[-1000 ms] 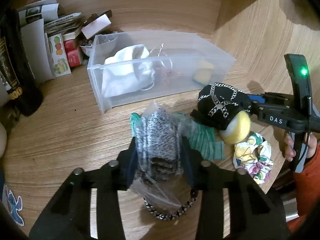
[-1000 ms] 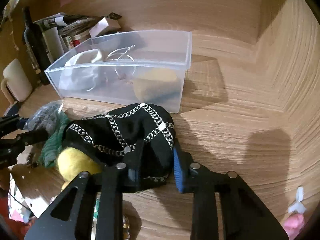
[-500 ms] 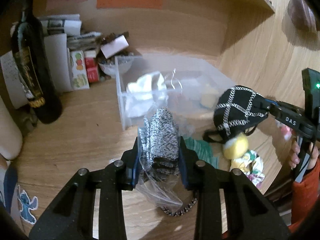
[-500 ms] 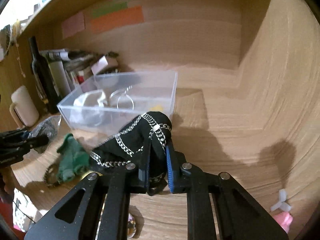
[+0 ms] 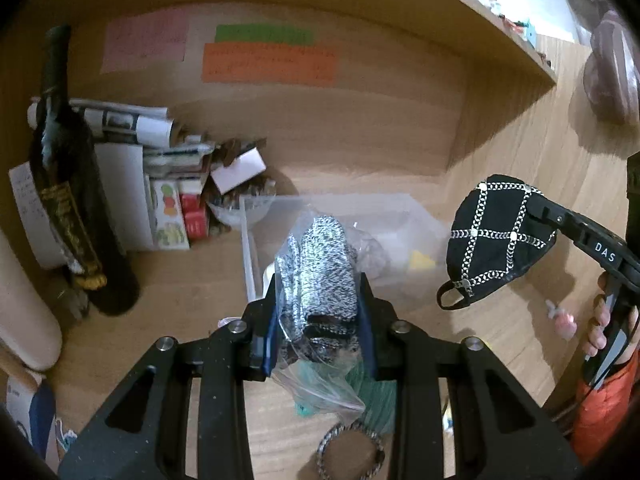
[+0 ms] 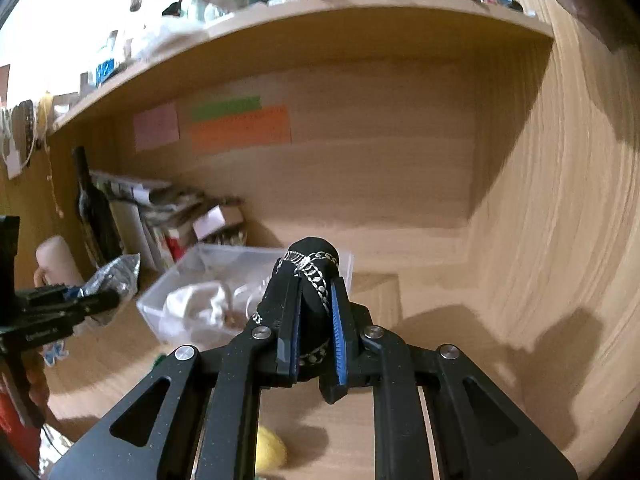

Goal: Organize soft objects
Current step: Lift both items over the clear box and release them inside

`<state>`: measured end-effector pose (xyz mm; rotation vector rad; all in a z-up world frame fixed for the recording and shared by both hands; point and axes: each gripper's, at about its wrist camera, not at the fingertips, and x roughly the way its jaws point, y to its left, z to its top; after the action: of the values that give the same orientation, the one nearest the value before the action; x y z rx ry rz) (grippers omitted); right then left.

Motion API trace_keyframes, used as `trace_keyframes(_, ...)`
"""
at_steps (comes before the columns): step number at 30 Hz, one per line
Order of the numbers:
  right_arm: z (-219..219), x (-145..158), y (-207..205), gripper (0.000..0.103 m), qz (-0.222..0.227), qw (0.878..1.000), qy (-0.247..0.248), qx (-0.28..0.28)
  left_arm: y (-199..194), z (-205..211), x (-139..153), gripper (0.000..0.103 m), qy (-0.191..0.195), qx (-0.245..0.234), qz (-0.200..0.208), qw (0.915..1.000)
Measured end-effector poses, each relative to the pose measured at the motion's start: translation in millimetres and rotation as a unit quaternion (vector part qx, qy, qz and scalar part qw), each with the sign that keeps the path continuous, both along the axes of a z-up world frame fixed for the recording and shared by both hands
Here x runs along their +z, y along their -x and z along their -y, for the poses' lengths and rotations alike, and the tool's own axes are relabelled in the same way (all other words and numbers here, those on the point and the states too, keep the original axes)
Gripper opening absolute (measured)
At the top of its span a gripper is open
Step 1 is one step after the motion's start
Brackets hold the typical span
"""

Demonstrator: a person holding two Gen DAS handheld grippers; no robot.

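Observation:
My left gripper (image 5: 320, 300) is shut on a black-and-white knit item in a clear plastic bag (image 5: 320, 276), held in the air before the clear plastic bin (image 5: 248, 248). My right gripper (image 6: 314, 316) is shut on a black face mask with silver chains (image 6: 310, 276), lifted above the desk; the mask also shows in the left wrist view (image 5: 496, 236). The bin (image 6: 160, 312) holds a white cloth (image 6: 196, 304) and a yellow sponge (image 5: 420, 260). A green cloth (image 5: 372, 388) and a braided ring (image 5: 350, 452) lie on the desk under my left gripper. A yellow ball (image 6: 270, 452) lies under my right gripper.
A dark wine bottle (image 5: 76, 216) stands at the left beside stacked papers and small boxes (image 5: 168, 200). A cream mug (image 6: 54, 260) stands at the far left. Coloured notes (image 5: 268, 60) are on the back wall under a shelf. A small pink object (image 5: 564, 320) lies at the right.
Both grippers have risen from the desk with their loads. The mask has lifted off the yellow ball, which stays on the desk.

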<state>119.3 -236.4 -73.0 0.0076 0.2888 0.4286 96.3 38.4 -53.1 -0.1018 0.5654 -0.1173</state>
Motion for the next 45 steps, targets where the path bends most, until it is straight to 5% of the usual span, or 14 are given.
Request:
trace_keyframes(14,-21.8,19.2,-38.1,0.012,0.024,1.0,-0.004,-0.008,-66.6,22.3,-3.2,0.033,-0.014,-0.018,-0.02,0.9995)
trace_keyframes(26,-66.8,-23.5,-83.8,0.012,-0.041,0.996,0.071,0.032,-123.6,21.2,-45.2,0.033,-0.018,-0.021,-0.101,0.9945)
trace_keyframes(39,-84.8,-52.6,-111.4,0.013,-0.117,0.985,0.103,0.073,-136.3,25.1,-61.4,0.033,-0.062,-0.012,-0.117,0.9911)
trace_keyframes(45,-82.7,-58.9,-116.1,0.016,-0.142,0.982,0.108,0.069,-135.3,28.0,-58.9,0.044,-0.056,-0.018,-0.125,0.9904)
